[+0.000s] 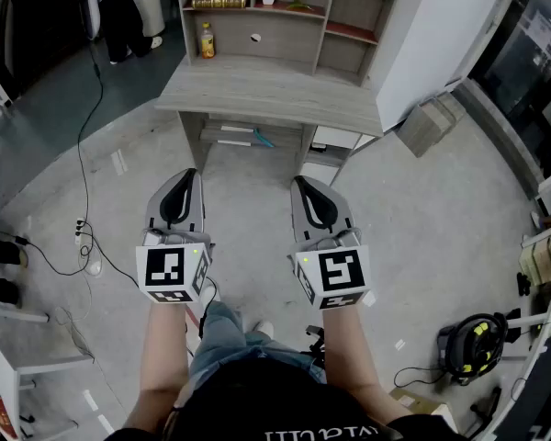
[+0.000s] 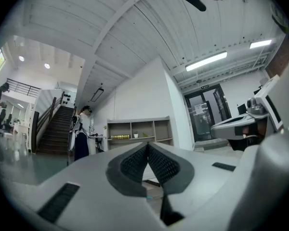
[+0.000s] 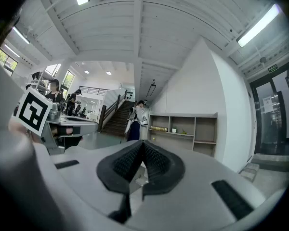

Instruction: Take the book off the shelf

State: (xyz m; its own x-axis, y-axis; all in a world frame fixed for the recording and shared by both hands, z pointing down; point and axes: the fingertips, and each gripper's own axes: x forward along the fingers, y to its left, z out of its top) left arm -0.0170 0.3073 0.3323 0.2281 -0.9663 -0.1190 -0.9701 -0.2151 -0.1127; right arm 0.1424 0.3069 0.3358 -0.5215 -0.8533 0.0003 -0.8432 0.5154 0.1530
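Up in the top-left cubby of the shelf [image 1: 285,39], along the desk's [image 1: 275,95] back edge, the book [image 1: 219,1] lies flat with its spine running side to side. The left gripper [image 1: 187,175] and right gripper [image 1: 300,181] are both squeezed closed, empty and well short of it. I'd say the left's nearer.

1. The left gripper [image 1: 187,178] is held about level, its fingers [image 2: 135,165] pressed together with nothing between them.
2. The right gripper [image 1: 301,184] is alongside, level, likewise closed and empty.
3. Both forearms [image 1: 163,352] reach forward, parallel.
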